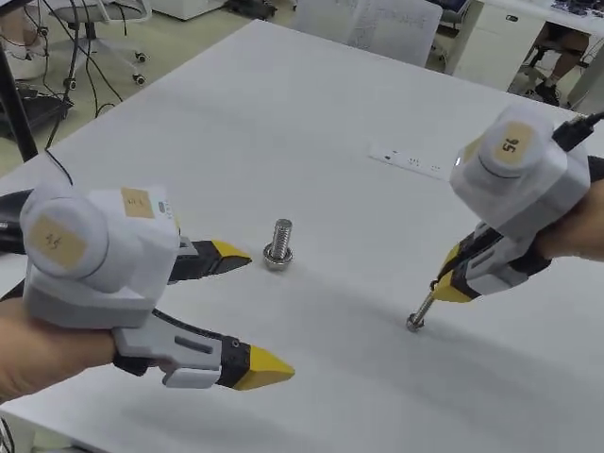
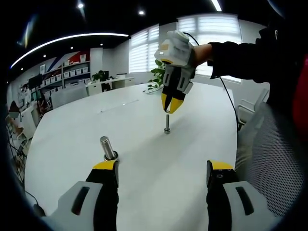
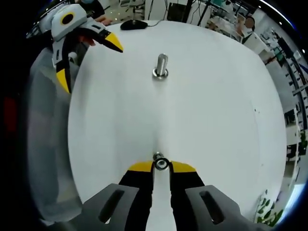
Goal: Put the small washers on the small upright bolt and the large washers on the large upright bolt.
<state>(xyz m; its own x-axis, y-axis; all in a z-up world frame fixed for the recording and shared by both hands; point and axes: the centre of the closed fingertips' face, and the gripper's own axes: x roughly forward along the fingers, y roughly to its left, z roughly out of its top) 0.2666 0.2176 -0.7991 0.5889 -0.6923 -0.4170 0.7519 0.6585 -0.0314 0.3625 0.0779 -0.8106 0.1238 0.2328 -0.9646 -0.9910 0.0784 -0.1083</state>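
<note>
Right gripper (image 1: pixel 451 283): jaws pinched together on what looks like a small silver washer (image 3: pixel 160 164), poised at the top of the thin upright steel bolt (image 1: pixel 421 310) so hole meets shank.
Left gripper (image 1: pixel 253 311): jaws apart, empty, waiting near the thick upright steel bolt (image 1: pixel 280 236).
Thick bolt: silver rings sit at its base on the white tabletop (image 1: pixel 311 123).

The right tool (image 3: pixel 161 167) pinches a small silver washer (image 3: pixel 161 164) between yellow tips — beyond, a thick steel upright bolt (image 3: pixel 161 63) stands on the white surface (image 3: pixel 216 106), the left tool (image 3: pixel 89 67) agape.
</note>
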